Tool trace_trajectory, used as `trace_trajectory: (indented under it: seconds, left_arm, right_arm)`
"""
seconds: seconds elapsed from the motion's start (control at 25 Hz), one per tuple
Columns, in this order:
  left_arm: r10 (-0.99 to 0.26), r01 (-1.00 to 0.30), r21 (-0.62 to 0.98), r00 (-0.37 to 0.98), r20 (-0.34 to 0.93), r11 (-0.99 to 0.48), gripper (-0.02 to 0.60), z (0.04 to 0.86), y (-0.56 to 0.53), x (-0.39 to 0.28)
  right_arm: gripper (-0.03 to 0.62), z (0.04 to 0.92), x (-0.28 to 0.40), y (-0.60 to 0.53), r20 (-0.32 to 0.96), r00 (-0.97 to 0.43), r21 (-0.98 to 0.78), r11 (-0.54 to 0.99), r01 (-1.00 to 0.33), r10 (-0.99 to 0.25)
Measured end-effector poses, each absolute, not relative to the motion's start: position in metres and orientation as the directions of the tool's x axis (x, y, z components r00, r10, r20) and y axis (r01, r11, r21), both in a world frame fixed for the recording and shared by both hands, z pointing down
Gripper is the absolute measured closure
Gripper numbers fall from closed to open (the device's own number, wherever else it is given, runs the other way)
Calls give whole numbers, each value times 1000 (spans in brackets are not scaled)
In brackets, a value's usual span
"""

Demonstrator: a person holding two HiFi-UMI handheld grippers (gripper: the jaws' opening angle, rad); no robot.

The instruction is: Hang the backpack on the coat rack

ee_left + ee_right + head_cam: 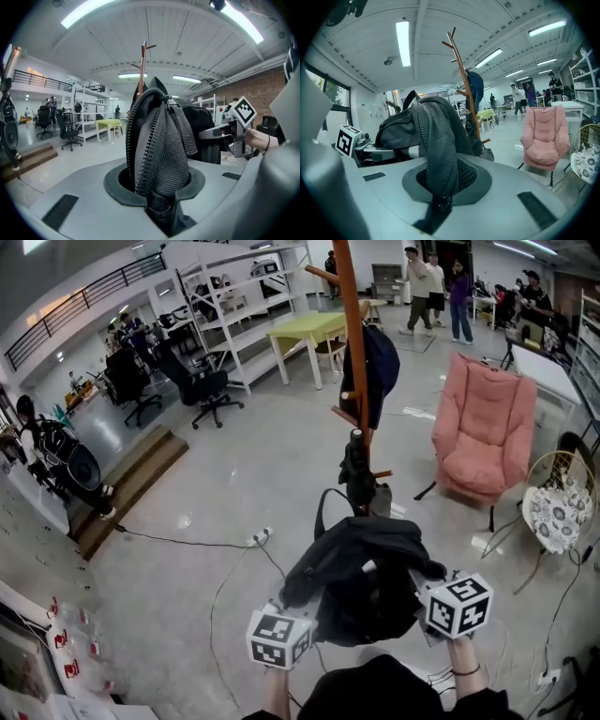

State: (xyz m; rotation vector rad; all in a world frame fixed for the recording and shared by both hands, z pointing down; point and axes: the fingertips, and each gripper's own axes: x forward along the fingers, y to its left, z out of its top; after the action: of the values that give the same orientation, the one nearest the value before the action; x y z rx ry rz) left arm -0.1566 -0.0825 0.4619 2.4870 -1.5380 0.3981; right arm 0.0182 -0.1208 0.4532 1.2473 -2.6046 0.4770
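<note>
Head view: backpack (361, 573) carried by both grippers

Left gripper (161, 201) jaws clamped on its zippered edge, right gripper (438, 197) jaws on a mesh strap. Backpack hangs between them, above floor (216, 474), near coat rack (352, 352).

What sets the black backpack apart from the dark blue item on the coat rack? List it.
The black backpack is held short of the coat rack; the dark blue item hangs on one of its pegs. The backpack is bunched, with the left gripper and right gripper each shut on its mesh fabric; the blue item droops long and untouched. Both are dark fabric.
</note>
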Motion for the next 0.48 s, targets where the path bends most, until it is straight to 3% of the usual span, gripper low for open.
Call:
trace_trajectory:
  seconds: [0.48]
  left_arm:
    - [-821, -864, -9, 475, 316, -503, 462, 445, -148, -171]
  right_arm:
    - [568, 435, 5, -175, 313, -573, -199, 538, -820, -758]
